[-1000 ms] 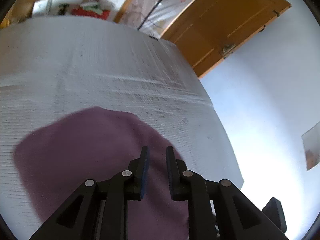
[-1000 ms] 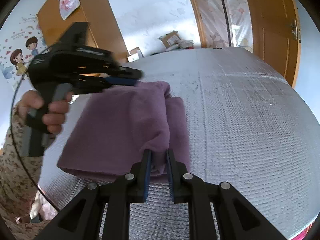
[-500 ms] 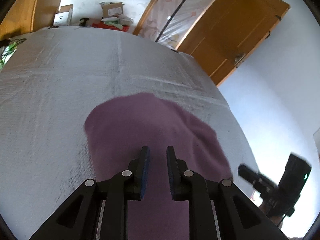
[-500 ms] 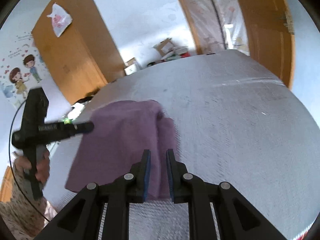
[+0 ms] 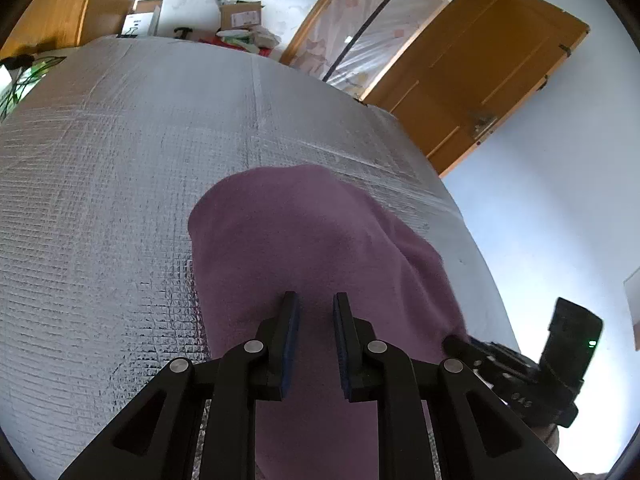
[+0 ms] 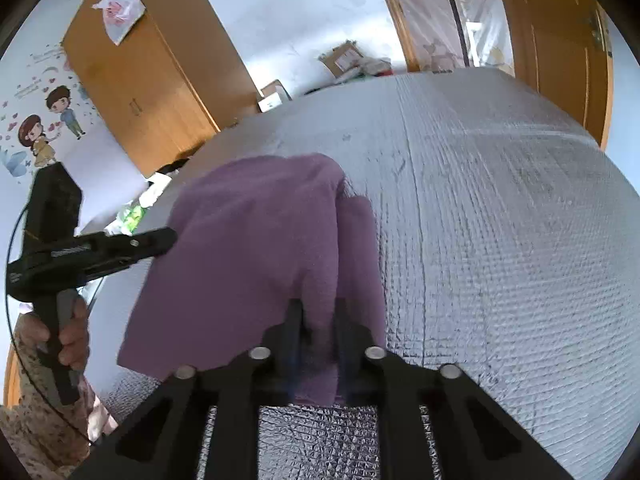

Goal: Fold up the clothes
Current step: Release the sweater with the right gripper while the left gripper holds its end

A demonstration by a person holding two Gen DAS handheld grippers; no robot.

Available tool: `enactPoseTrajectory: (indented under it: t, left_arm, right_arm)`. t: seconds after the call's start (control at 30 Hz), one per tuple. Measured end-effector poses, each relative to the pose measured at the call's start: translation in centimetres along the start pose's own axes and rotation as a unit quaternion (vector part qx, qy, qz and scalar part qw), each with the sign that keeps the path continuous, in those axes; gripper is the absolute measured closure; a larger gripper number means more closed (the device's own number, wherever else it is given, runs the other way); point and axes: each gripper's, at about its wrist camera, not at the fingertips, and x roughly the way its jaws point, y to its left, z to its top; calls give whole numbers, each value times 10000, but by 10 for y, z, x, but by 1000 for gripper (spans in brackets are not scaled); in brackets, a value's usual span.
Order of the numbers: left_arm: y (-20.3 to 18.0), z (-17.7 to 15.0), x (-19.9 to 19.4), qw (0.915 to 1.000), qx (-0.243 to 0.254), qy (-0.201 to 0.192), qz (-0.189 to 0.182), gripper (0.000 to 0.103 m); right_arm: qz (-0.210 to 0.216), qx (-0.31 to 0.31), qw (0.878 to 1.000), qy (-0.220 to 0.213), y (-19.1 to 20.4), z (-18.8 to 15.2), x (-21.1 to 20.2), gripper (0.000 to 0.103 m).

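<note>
A folded purple garment (image 5: 320, 240) lies on the silver quilted surface (image 5: 120, 160); it also shows in the right wrist view (image 6: 256, 248). My left gripper (image 5: 316, 304) is above the garment's near part, fingers a narrow gap apart with only cloth seen behind them. My right gripper (image 6: 318, 312) has its fingers on either side of a raised fold at the garment's near right edge, and it appears pinched. The right gripper shows at the lower right of the left wrist view (image 5: 452, 344). The left gripper shows in the right wrist view (image 6: 168, 236), at the garment's left edge.
The silver surface (image 6: 500, 240) spreads wide to the right and far side. Cardboard boxes (image 5: 240, 16) and clutter sit beyond its far edge. A wooden door (image 5: 480, 68) and a wardrobe (image 6: 144, 80) stand behind. The person's hand (image 6: 68, 336) is at the left.
The left gripper swung to face along the garment and drew back toward its near end. The right gripper stayed at the raised fold while its view tilted and moved closer to the cloth.
</note>
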Motion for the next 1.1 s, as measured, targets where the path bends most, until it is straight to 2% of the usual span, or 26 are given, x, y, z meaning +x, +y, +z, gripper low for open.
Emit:
enactPoseTrajectory:
  t: [0.23,0.4,0.6,0.67,0.83,0.9,0.97,1.03,1.1]
  left_arm:
    - [-7,1,1,9999,89,-23,68,85]
    - [-4,0,6,10000,61,24,-47,85]
    - [-4,-1,8,9999,101,55,-86,85]
    - [-3,0,7,9999,78,47,-99,85]
    - [0,2,6,9999,21,29,-132,85]
    - [2,3,5,9999,-2,22,-145,85]
    - [4,5,4,9999,-34,-27,-122,85]
    - [5,7,2,9999,-80,-72,-56,85]
    - [4,8,2,9999,-51,-88,6,85]
  right_arm:
    - [21,-184,9978,-631,12,9,-36,93]
    - [-246,-73,9986,-456,4,3,-22,93]
    - [-307,179,9993,-106,-11,-14,4,91]
    - [-275,214,9993,-109,-13,-14,4,91]
    - [-351,168,9992,-16,-17,-11,0,80]
    - [-361,203,9991,-2,-18,-8,-4,80]
    - [-368,177,9991,-66,-17,-5,-10,80]
    - [-442,9,9983,-381,-9,3,-23,80]
    - [-465,-131,9976,-503,-3,13,-25,80]
